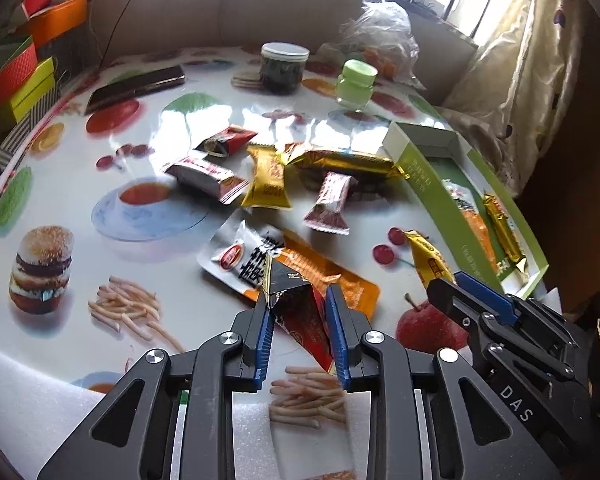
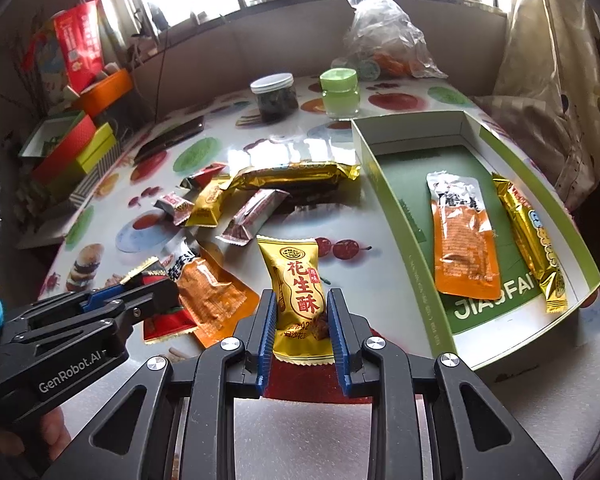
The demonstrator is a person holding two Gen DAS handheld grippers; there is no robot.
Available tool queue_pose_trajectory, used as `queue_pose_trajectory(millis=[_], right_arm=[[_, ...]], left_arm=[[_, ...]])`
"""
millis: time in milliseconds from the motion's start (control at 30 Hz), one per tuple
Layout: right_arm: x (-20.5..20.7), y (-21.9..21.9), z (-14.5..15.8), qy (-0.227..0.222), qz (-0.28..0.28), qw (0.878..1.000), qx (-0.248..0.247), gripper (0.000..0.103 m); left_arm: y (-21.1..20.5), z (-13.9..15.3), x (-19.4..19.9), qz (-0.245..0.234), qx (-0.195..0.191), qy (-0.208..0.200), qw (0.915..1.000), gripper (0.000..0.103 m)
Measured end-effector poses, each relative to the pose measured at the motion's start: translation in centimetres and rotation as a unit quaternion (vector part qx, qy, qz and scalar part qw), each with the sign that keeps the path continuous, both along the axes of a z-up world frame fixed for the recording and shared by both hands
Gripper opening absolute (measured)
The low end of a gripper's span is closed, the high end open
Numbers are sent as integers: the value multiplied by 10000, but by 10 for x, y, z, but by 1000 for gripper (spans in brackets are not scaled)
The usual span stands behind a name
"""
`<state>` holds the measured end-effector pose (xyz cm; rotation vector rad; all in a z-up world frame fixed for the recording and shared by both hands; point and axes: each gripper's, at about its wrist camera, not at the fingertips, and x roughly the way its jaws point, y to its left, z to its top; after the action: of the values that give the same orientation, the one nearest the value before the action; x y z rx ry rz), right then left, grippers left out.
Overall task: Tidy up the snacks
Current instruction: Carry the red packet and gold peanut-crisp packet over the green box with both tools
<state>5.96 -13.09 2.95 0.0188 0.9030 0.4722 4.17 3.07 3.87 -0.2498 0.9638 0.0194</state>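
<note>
Left gripper clamped on a black-and-red packet (orange pouch just beyond the jaws); right gripper clamped on a gold packet, green box to their right.

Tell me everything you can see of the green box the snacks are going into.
The shallow green cardboard box is open-topped, with white inner walls, a dark green floor and partly hidden white lettering. It lies flat on the fruit-print tablecloth, right of the loose snacks. Inside, side by side, lie an orange-and-silver foil pouch and a long gold-wrapped bar. Neither gripper touches it.
</note>
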Motion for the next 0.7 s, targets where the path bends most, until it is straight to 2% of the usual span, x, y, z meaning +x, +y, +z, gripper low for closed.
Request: queue_pose_trajectory(millis=[700], right_arm=[[-1, -32, 28, -348, -336, 9987, 181, 24]], left_arm=[[-25, 28, 13, -423, 99, -418, 9982, 27]])
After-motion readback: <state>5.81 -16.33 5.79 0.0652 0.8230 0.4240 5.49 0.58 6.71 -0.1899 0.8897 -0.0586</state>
